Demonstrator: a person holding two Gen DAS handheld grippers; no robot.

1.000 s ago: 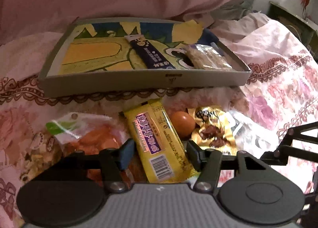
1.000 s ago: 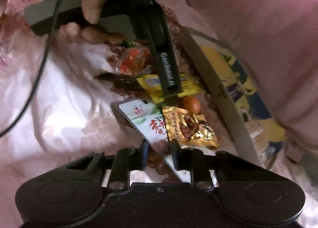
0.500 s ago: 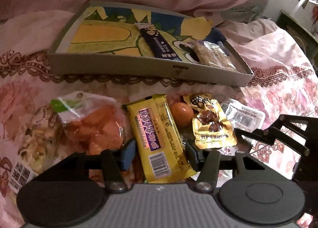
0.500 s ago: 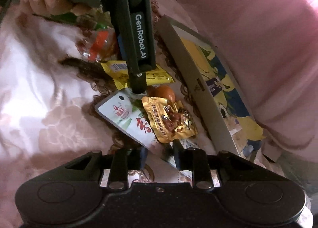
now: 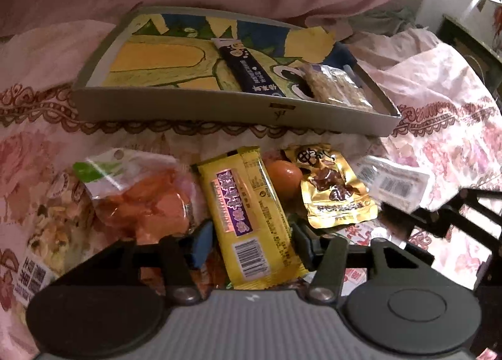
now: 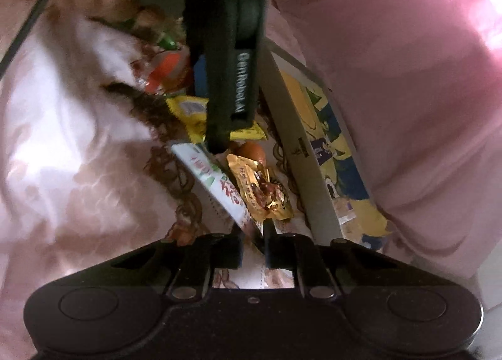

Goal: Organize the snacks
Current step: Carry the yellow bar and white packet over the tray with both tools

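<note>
Snacks: yellow bar (image 5: pixel 251 219) lies flat between left gripper's (image 5: pixel 249 242) open jaws. Right gripper (image 6: pixel 252 250), wider a moment ago, is closing on white packet (image 6: pixel 216 184).

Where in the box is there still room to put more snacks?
The left half of the box, between its left wall and the dark blue stick packet, lies bare. The right end is crowded: the clear cracker pack fills it beside the stick.

left gripper (image 5: pixel 248 240) grey ribbed body, black arms, blue pad; right gripper (image 6: pixel 252 247) all black, silver screws.
</note>
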